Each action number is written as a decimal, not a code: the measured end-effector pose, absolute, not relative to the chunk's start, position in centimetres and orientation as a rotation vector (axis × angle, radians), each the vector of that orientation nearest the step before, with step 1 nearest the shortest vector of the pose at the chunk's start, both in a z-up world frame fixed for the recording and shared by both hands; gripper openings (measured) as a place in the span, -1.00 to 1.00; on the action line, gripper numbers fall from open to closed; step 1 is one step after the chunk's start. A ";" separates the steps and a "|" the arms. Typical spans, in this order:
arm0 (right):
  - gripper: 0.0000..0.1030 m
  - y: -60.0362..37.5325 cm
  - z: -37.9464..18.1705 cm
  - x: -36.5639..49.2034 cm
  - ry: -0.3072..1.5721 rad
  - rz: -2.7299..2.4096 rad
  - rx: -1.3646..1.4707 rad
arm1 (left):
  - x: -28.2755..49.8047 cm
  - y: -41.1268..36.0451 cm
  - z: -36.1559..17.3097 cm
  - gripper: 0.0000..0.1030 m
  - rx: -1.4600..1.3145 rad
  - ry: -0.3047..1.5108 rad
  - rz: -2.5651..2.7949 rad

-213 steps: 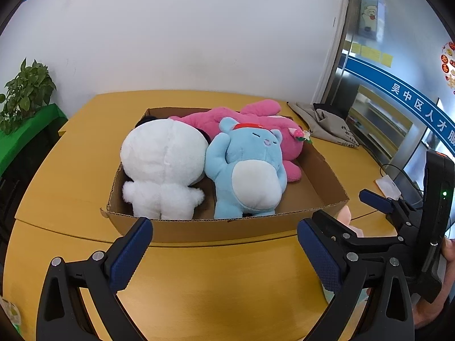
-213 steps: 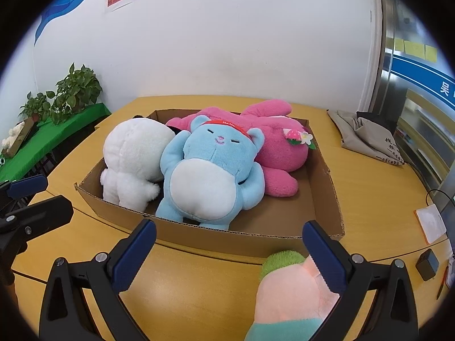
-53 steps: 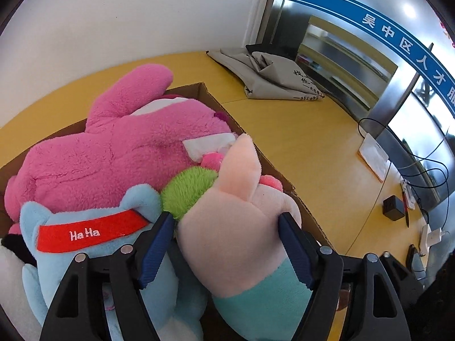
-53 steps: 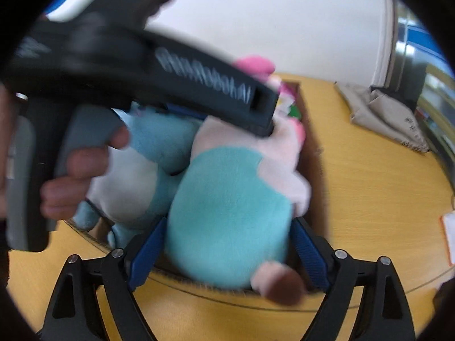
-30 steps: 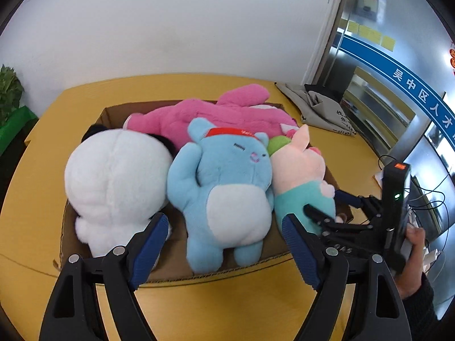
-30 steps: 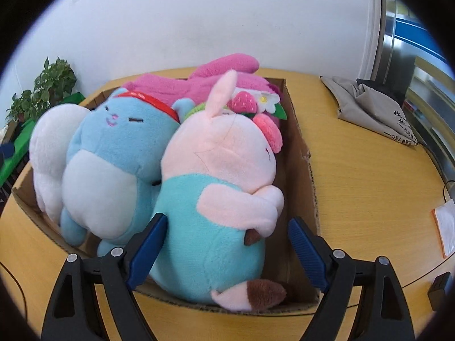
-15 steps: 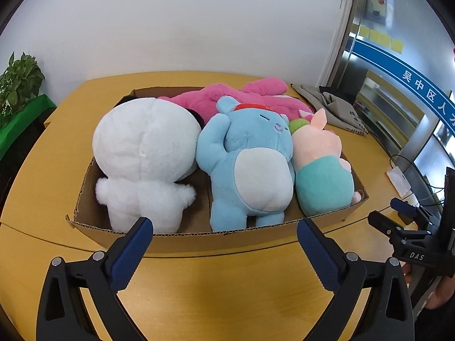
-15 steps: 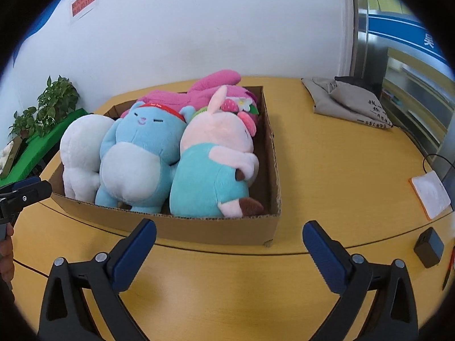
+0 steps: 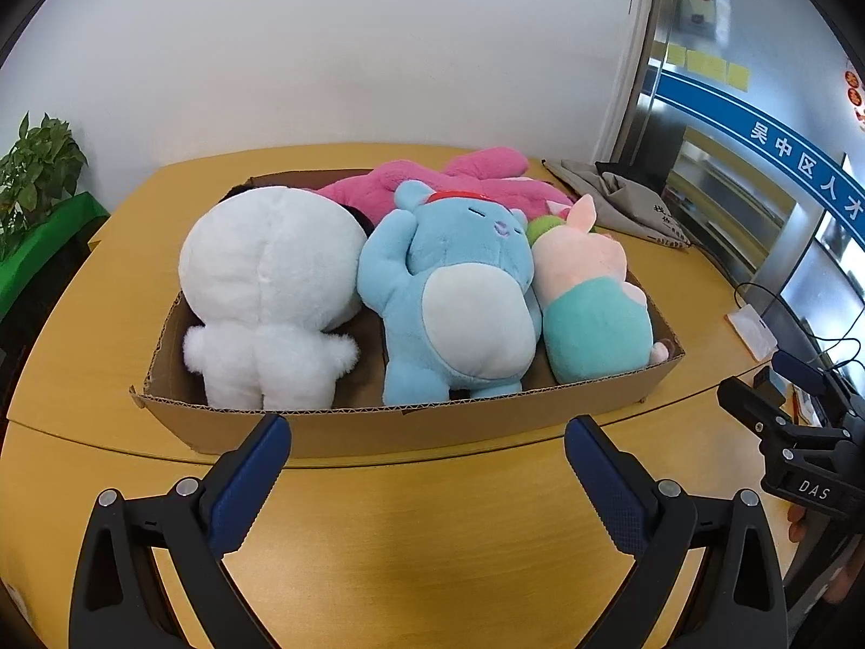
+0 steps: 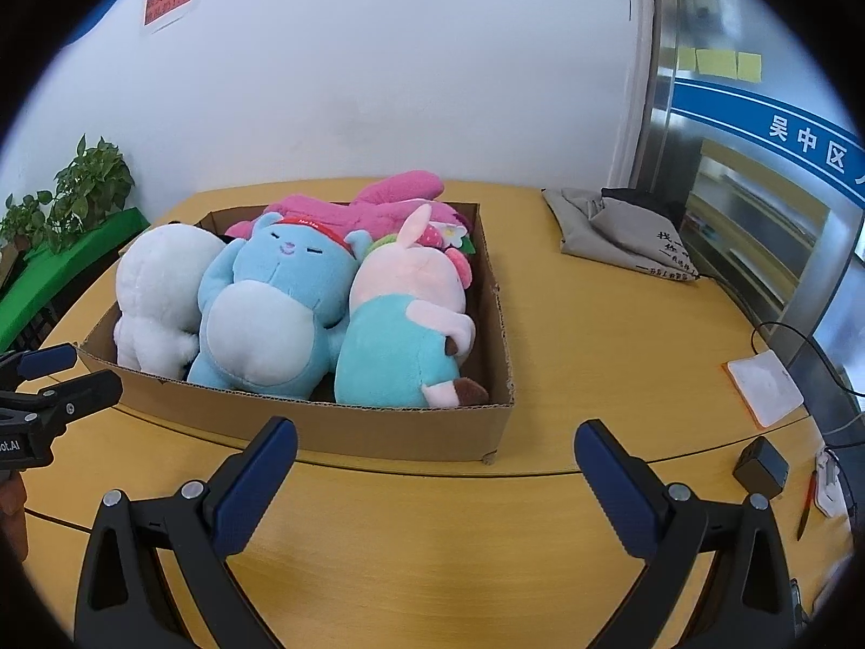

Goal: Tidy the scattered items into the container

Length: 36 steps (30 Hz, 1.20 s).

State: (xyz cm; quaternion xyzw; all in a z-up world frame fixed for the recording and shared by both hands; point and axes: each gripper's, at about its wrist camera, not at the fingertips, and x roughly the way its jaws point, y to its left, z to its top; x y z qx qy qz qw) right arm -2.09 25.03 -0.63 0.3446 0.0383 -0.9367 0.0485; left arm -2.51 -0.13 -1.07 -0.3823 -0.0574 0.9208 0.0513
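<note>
Now both grippers (image 9: 427,478) (image 10: 435,478) gape empty before the box (image 10: 411,424); grey cloth (image 10: 621,235) beyond.

Box (image 9: 378,427): brown corrugated cardboard, matt, raw fluted edges. 4 plush toys: white (image 9: 270,292) fluffy long pile, blue (image 9: 459,292), pink (image 9: 476,178) and pig (image 9: 589,308) short soft fleece. Table (image 9: 432,541): smooth yellow wood-look top, slight sheen. Grippers (image 9: 421,470) (image 10: 432,470): matt black plastic, textured blue pads (image 9: 605,492), metal screws. Bag (image 10: 621,232): grey wrinkled cloth. Door frame (image 10: 659,108): brushed metal, glossy.
</note>
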 end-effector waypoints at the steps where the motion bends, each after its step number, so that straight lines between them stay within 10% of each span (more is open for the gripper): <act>1: 0.99 25.0 -0.4 -1.8 0.124 -2.866 1.043 | -2.4 -0.3 -1.0 0.99 -1.161 -0.185 2.804; 36: 0.99 25.2 -0.7 -0.5 0.139 -2.851 1.072 | -0.6 0.7 -0.3 0.99 -1.157 -0.170 2.786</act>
